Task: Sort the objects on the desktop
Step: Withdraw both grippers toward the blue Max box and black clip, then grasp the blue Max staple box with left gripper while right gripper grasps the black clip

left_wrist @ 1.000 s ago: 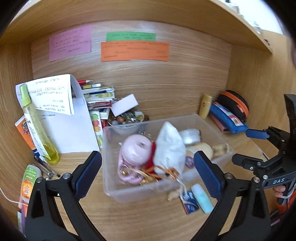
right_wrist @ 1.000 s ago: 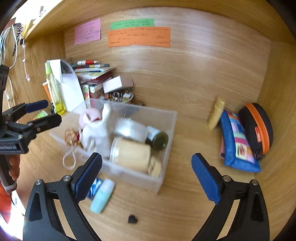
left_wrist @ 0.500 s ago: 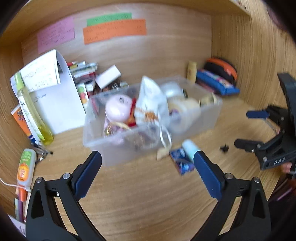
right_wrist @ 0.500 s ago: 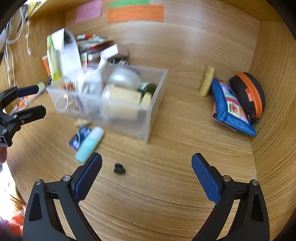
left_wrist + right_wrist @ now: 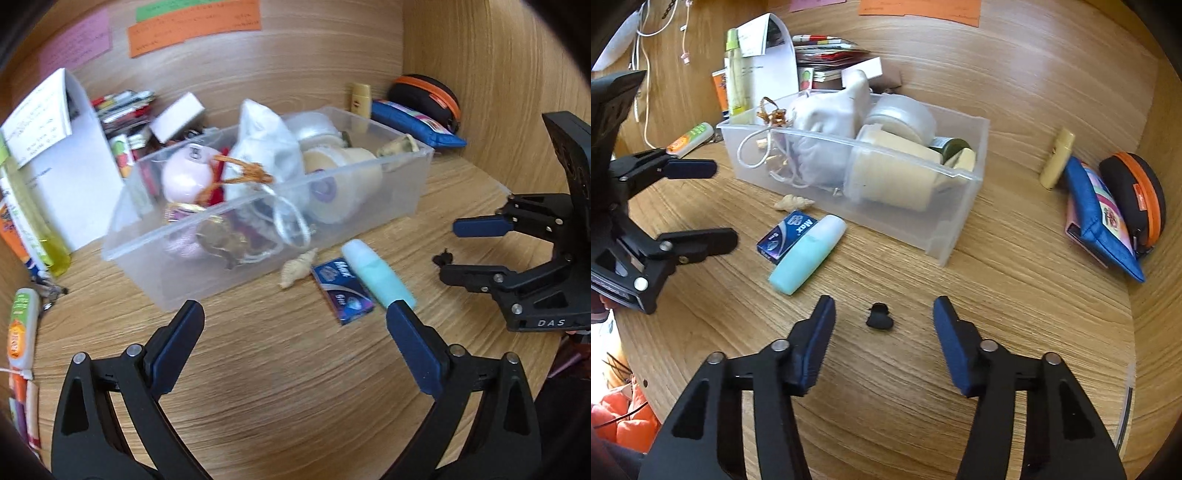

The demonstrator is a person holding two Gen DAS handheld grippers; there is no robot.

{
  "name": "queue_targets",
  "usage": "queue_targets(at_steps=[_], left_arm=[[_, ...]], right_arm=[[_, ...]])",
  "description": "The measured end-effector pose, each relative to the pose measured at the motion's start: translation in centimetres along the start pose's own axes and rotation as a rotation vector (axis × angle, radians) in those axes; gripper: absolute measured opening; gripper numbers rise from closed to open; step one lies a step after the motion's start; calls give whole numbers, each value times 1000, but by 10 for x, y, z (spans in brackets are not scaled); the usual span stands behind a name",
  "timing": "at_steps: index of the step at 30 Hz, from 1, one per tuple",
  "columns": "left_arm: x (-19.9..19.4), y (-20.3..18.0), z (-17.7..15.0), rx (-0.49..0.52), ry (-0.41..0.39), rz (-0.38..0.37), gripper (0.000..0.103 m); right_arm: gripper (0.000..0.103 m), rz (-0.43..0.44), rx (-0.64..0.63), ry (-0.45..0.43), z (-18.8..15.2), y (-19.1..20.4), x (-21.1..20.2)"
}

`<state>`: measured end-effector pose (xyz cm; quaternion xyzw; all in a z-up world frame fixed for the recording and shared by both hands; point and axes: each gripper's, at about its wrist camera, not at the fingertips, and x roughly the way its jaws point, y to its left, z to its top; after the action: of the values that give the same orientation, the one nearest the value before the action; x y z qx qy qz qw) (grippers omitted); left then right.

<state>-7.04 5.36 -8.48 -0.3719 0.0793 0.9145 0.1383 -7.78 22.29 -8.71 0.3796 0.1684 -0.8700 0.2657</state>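
Your right tongs [image 5: 882,334] were closing, jaws angled down at the desk [image 5: 1015,295], with one small black object [image 5: 879,320] lying between the pads, which were not yet touching it. Your left tongs [image 5: 295,343] stood released, jaws wide, nothing between them.

Ahead and left of the right tongs lay three loose items:
1. One mint-green tube [image 5: 807,254], nearest the left pad.
2. One blue packet [image 5: 786,236], touching the tube on its far side.
3. One seashell [image 5: 794,202], beyond the packet, just beside the bin.

One clear plastic bin [image 5: 960,206] sat straight ahead of both tongs, beyond the loose items. You could count in it one white drawstring pouch [image 5: 266,147], one pink round case [image 5: 186,177] and one cream jar [image 5: 894,173]; the remainder was too tangled to count.

Ahead and right of the right tongs, against the side wall, lay three items: one beige tube [image 5: 1057,158], one blue pouch [image 5: 1100,214] and one black case with an orange zip [image 5: 1134,195], the pouch and case touching.

Ahead and left of the left tongs stood one yellow bottle [image 5: 33,225]; one small orange-labelled tube [image 5: 23,328] lay left of the left pad.
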Motion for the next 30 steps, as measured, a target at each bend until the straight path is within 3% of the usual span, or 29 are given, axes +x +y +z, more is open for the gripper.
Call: queue_targets(at_steps=[5,10,16,21,25,30], left_arm=[[7,-6,2,6,36,-16,99],[22,-10,3,24,117,-29,69],[26,-7,7,-16,130,-45,68],[28,-9,10,-27,137,-37,68],[31,-16,14,-16,123,-29,45],[39,-20,21,-31,125,-27,44]], right_arm=[[30,26,2,22,0,-1,4],[24,44,-1,48,-1,-1,8],[15,59,8,46,-3,-3,9],[14,56,5,40,-3,-4,9],[14,62,8,22,-4,-4,6],[14,68,19,-3,-3,-4,2]])
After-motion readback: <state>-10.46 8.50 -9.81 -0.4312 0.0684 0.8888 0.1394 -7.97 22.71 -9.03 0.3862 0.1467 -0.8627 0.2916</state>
